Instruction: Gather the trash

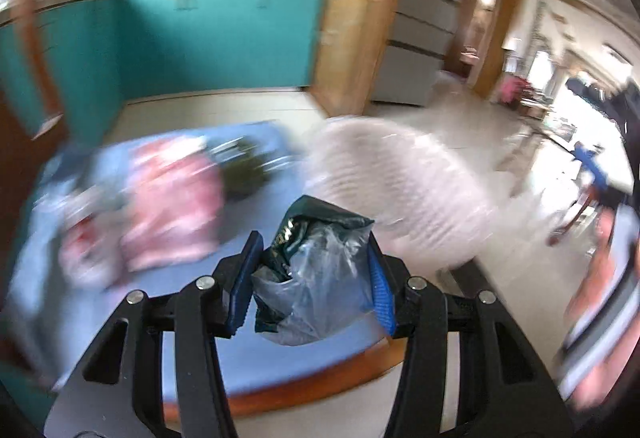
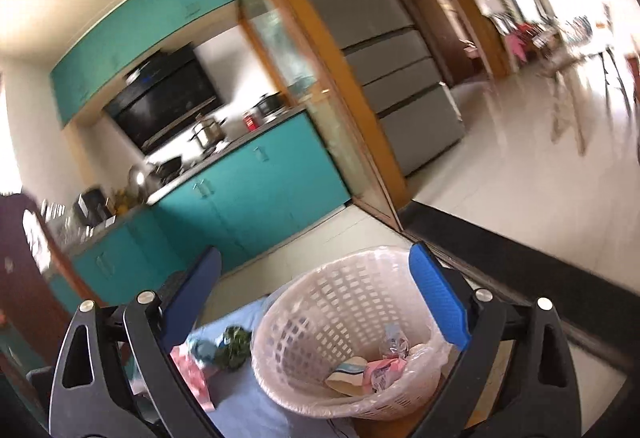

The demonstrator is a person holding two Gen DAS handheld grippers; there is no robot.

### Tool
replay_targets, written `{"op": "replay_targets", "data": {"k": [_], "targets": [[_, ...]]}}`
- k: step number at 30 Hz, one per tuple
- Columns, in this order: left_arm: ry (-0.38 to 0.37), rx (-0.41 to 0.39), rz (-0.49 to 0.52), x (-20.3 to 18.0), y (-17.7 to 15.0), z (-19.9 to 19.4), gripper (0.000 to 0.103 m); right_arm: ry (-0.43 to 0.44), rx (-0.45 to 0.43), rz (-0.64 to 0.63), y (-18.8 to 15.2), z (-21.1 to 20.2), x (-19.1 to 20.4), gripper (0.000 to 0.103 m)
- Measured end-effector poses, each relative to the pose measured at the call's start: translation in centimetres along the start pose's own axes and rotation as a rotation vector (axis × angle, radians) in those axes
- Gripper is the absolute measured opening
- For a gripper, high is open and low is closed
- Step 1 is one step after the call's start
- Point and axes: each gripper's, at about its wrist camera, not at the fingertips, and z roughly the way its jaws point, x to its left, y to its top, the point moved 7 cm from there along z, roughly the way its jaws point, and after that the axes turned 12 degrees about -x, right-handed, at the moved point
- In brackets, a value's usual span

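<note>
Left gripper (image 1: 314, 270) was clamped on a crumpled bundle of dark green wrapper and clear plastic film (image 1: 316, 278), held above the blue-covered round table (image 1: 256, 354). Right gripper (image 2: 320, 298) had its blue-padded fingers (image 2: 438, 298) spread wide apart, gripping nothing. The pale pink plastic lattice waste basket (image 2: 320, 318) stood on the table, tilted in the right wrist view, with pink and white wrappers (image 2: 380, 374) inside. Blurred pink packaging (image 1: 176, 206) and a dark green scrap (image 2: 234, 352) lay on the cloth beside the basket.
</note>
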Motion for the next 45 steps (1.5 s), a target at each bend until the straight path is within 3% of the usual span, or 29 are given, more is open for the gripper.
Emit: {"op": "replay_targets", "data": {"k": [1,3,4,5,7,10,15,21,24,27,31,45], "targets": [[-0.029,-0.003,-0.009,-1.5,1.1,1.2,0.052,-0.012,-0.008,0.024,0.3,-0.1,-0.8,0.093],[-0.067,-0.029,-0.032,-3.9,3.8,4.2,0.067,-0.021,-0.011,0.042,0.5,-0.1,-1.4,0.093],[-0.051,-0.042,-0.028,-4.3,4.6,5.4,0.083,-0.019,-0.006,0.044,0.4,0.0,-1.4,0.093],[-0.015,-0.046,-0.024,-4.3,5.0,6.5,0.09,-0.016,-0.002,0.048,0.4,0.0,-1.6,0.093],[0.046,-0.024,-0.037,-3.3,4.9,7.7,0.09,-0.009,0.006,0.05,0.4,0.0,-1.3,0.093],[0.067,-0.019,-0.068,-0.9,3.7,6.0,0.092,0.019,0.039,0.031,0.0,0.4,-0.3,0.093],[0.167,-0.09,-0.051,5.5,1.6,-2.0,0.097,0.077,0.117,-0.047,-2.2,1.0,2.7,0.093],[0.316,-0.148,-0.029,12.3,-1.2,-10.2,0.099,0.215,0.296,-0.222,-8.2,0.4,9.0,0.093],[0.367,-0.187,-0.044,14.5,-2.3,-12.4,0.099,0.276,0.366,-0.325,-11.5,-0.9,12.2,0.093],[0.372,-0.155,-0.099,16.4,-3.5,-12.2,0.099,0.308,0.401,-0.397,-13.8,-2.3,14.1,0.093],[0.365,-0.121,-0.054,16.5,-4.2,-11.7,0.099,0.323,0.426,-0.439,-15.7,-3.4,15.2,0.093],[0.342,-0.093,-0.088,15.9,-4.8,-11.4,0.099,0.308,0.429,-0.435,-16.1,-3.2,15.2,0.093]]}}
